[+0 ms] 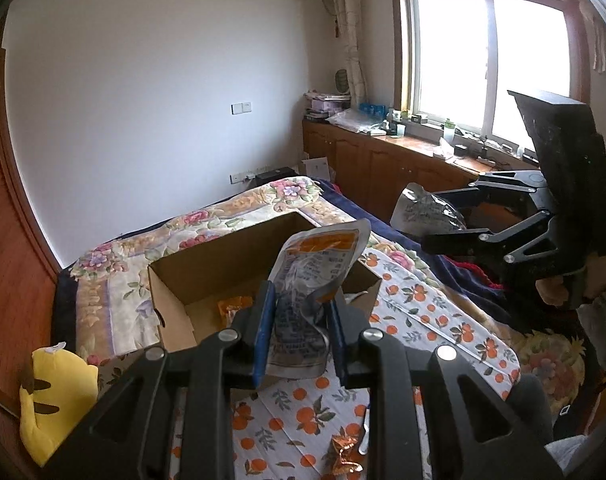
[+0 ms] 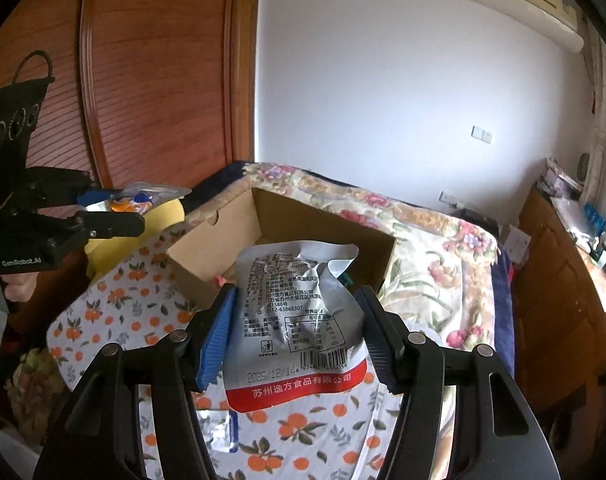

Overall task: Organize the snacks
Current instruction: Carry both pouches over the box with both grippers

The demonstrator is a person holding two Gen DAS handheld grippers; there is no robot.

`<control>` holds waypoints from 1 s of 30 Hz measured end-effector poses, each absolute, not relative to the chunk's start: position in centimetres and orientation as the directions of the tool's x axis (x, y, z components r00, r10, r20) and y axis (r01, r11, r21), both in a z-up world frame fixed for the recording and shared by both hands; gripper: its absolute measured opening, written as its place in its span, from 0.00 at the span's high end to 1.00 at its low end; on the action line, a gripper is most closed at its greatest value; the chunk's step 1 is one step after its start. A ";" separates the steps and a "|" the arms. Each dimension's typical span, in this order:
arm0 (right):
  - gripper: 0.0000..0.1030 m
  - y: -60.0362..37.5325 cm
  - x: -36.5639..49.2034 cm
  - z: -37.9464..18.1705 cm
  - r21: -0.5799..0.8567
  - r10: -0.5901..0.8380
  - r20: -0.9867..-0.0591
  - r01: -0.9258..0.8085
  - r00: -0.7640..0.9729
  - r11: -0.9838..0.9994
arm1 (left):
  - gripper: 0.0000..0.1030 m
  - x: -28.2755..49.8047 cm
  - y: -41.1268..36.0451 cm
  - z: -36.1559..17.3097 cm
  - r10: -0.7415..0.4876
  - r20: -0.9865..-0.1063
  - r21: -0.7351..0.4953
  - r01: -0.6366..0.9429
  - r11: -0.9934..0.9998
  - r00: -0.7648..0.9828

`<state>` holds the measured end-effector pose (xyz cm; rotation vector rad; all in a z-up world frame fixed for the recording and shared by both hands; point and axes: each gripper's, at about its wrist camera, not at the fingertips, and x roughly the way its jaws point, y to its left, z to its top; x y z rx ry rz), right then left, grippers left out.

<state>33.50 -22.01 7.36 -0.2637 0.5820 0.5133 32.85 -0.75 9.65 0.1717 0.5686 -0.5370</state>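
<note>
My left gripper (image 1: 301, 296) is shut on a crumpled silver pouch with an orange top (image 1: 315, 264), held upright above the near edge of an open cardboard box (image 1: 175, 280). In the right wrist view the left gripper (image 2: 119, 206) shows at the left with that orange pouch (image 2: 143, 198). My right gripper (image 2: 297, 292) is shut on a silver pouch with a red band (image 2: 295, 320), its blue pads pressing both sides, just in front of the box (image 2: 207, 256). The right gripper (image 1: 435, 216) and its silver pouch (image 1: 419, 208) also show at the right of the left wrist view. An orange packet (image 1: 233, 308) lies inside the box.
The box sits on a bed with a floral quilt (image 1: 115, 280) and an orange-print cloth (image 1: 303, 412). A yellow plush toy (image 1: 51, 392) lies at the bed's left edge. A small orange wrapper (image 1: 343, 456) and a small silver packet (image 2: 219, 428) lie on the cloth. Wooden cabinets (image 1: 383, 160) stand under the window.
</note>
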 end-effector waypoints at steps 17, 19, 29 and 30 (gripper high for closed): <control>0.40 -19.5 40.9 0.7 -0.023 0.417 -0.637 -0.556 0.648 0.831 | 0.77 40.4 -0.1 1.3 -0.423 -0.622 -0.091 0.476 0.875 0.659; 0.40 -19.1 42.1 -0.2 -0.017 0.414 -0.649 -0.556 0.639 0.831 | 0.77 41.4 -0.1 0.4 -0.415 -0.633 -0.093 0.467 0.879 0.654; 0.40 -17.9 45.7 -3.6 0.014 0.413 -0.685 -0.556 0.600 0.831 | 0.76 44.3 -0.7 -2.5 -0.406 -0.659 -0.108 0.454 0.884 0.634; 0.40 -17.9 46.0 -4.0 0.023 0.414 -0.689 -0.554 0.594 0.832 | 0.76 44.5 -0.9 -2.8 -0.400 -0.664 -0.103 0.453 0.885 0.631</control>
